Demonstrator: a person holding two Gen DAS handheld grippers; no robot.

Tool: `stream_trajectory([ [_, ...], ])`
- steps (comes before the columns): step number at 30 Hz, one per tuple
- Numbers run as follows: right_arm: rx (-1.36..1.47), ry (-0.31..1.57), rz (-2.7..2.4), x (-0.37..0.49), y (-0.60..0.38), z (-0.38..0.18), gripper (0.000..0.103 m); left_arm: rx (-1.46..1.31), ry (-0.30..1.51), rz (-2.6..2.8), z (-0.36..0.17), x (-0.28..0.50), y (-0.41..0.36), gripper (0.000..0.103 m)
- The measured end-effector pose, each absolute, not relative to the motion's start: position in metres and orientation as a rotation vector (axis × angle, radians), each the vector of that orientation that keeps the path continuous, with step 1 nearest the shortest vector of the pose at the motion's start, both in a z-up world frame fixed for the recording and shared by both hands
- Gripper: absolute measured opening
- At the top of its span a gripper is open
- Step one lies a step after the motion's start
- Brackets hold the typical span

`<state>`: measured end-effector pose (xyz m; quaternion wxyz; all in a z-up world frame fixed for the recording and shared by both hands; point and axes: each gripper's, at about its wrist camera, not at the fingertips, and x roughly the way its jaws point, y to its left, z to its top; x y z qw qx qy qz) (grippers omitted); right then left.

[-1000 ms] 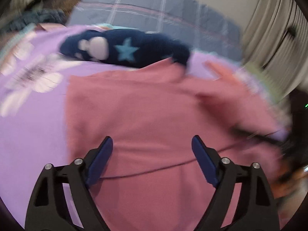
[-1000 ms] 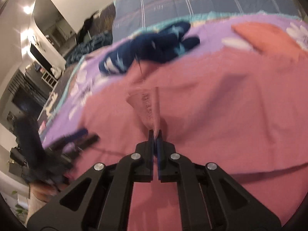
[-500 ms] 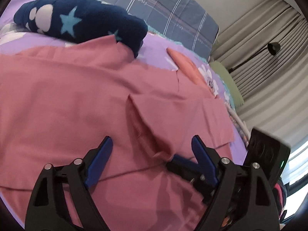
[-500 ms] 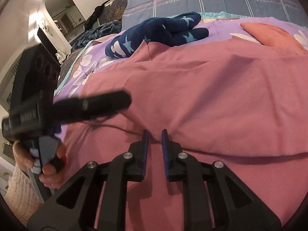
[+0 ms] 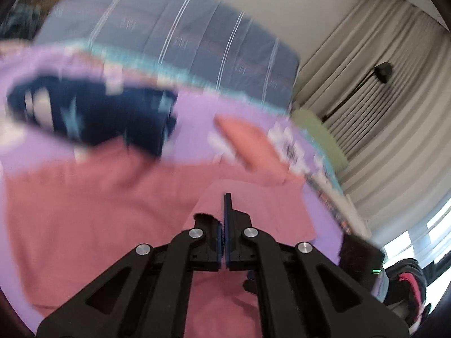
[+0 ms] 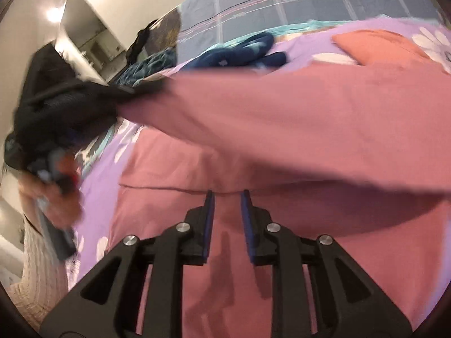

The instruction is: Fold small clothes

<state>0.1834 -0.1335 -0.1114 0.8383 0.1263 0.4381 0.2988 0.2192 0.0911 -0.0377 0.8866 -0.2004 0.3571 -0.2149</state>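
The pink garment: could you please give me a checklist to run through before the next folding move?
1. Left gripper shut on the pink garment: ok, the cloth stretches away from it.
2. Right gripper free: ok, its jaws have just been opening and nothing is between them.
3. Lifted part of the pink garment hangs clear of the layer beneath: ok.
4. Navy starred garment off the pink one's far edge: cannot tell, blurred.
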Motion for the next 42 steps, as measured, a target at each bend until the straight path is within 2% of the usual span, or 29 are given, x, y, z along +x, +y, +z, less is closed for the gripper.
stream_trajectory([
  [4, 0.299, 0.904, 0.429, 0.192, -0.175, -0.12, 0.019, -0.365, 0.638, -0.413, 0.003, 0.205, 0.106, 0.001],
  [5, 0.346, 0.888, 0.355, 0.194, -0.189, -0.124, 0.017, -0.356, 0.627, -0.397, 0.005, 0.202, 0.112, 0.001],
  [6, 0.402, 0.884, 0.327, 0.196, -0.199, -0.129, 0.009, -0.347, 0.62, -0.377, 0.007, 0.2, 0.119, 0.001],
  [9, 0.48, 0.903, 0.334, 0.197, -0.209, -0.137, 0.009, -0.365, 0.624, -0.321, 0.003, 0.193, 0.15, 0.001],
  [15, 0.374, 0.907, 0.378, 0.19, -0.191, -0.126, 0.013, -0.391, 0.68, -0.242, -0.026, 0.181, 0.193, 0.001],
  [26, 0.364, 0.913, 0.38, 0.194, -0.191, -0.135, 0.013, -0.37, 0.857, -0.03, -0.12, 0.17, 0.239, 0.001],
  [27, 0.365, 0.914, 0.381, 0.194, -0.191, -0.135, 0.013, -0.361, 0.869, -0.021, -0.125, 0.169, 0.24, 0.004],
  [29, 0.361, 0.919, 0.385, 0.191, -0.192, -0.134, 0.013, -0.359, 0.86, -0.015, -0.124, 0.164, 0.241, 0.014],
  [31, 0.344, 0.922, 0.388, 0.19, -0.192, -0.133, 0.013, -0.346, 0.831, -0.003, -0.116, 0.159, 0.241, 0.033],
  [34, 0.3, 0.927, 0.388, 0.186, -0.189, -0.131, 0.014, -0.308, 0.78, 0.001, -0.102, 0.154, 0.238, 0.037],
  [37, 0.276, 0.93, 0.401, 0.18, -0.19, -0.128, 0.019, -0.294, 0.764, -0.058, -0.097, 0.156, 0.227, 0.037],
  [40, 0.242, 0.927, 0.421, 0.173, -0.191, -0.12, 0.022, -0.24, 0.803, -0.041, -0.106, 0.166, 0.216, 0.044],
  [42, 0.208, 0.919, 0.414, 0.169, -0.193, -0.116, 0.024, -0.236, 0.826, -0.011, -0.116, 0.174, 0.217, 0.044],
])
